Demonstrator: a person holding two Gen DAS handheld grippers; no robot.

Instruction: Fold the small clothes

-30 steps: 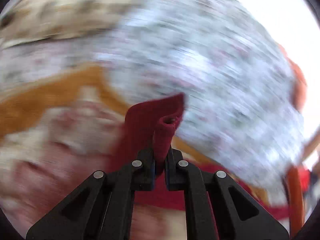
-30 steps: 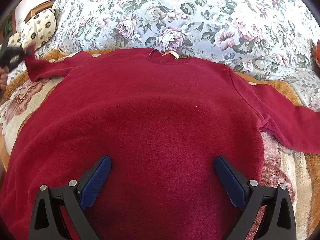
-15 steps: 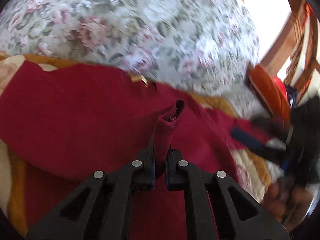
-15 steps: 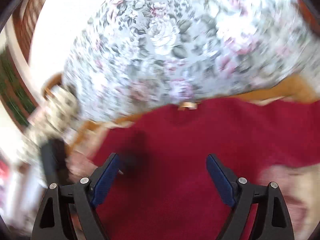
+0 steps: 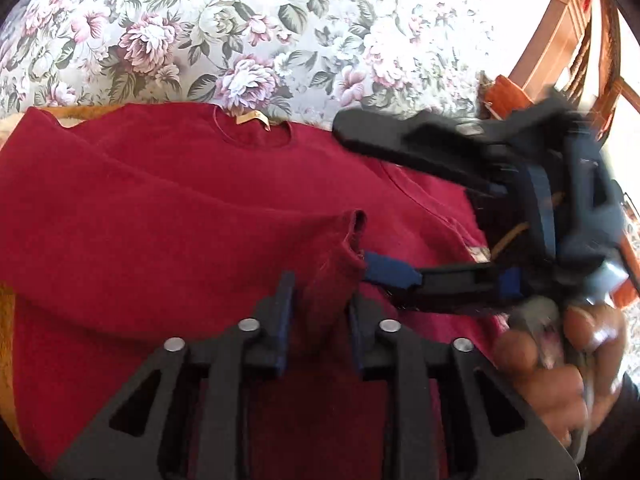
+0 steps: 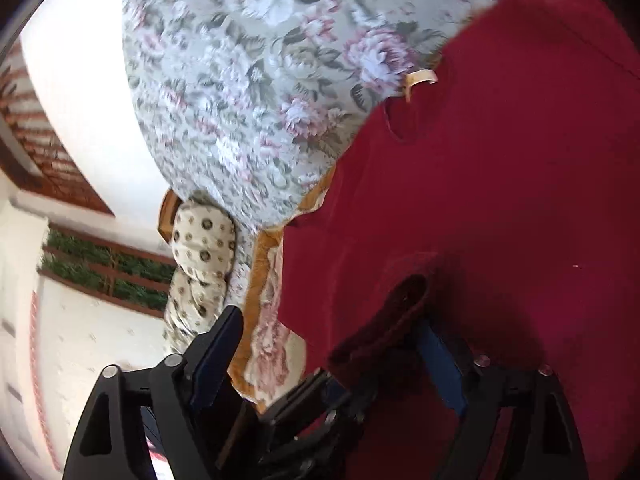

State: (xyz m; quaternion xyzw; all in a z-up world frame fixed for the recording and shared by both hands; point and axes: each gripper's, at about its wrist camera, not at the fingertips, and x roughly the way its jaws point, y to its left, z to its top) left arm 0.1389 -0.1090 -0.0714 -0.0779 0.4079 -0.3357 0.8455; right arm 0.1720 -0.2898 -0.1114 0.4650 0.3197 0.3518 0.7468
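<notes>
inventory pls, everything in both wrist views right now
sweater: 1, dark red, spread flat on the blanket, neck toward the floral cover
sleeve cuff: 1, dark red, folded over the body, between the left fingers
neck label: 1, tan, at the collar
floral cover: 1, grey-white with pink flowers, behind the sweater
blanket: 1, orange and cream, under the sweater
spotted pillow: 1, cream with dark dots, beside the floral cover
wooden frame: 1, brown, far edge
left gripper: 1, black, jaws just opening, cuff between them
right gripper: 1, black with blue pads, open, jaws closing in at the cuff
hand: 1, holding the right gripper
</notes>
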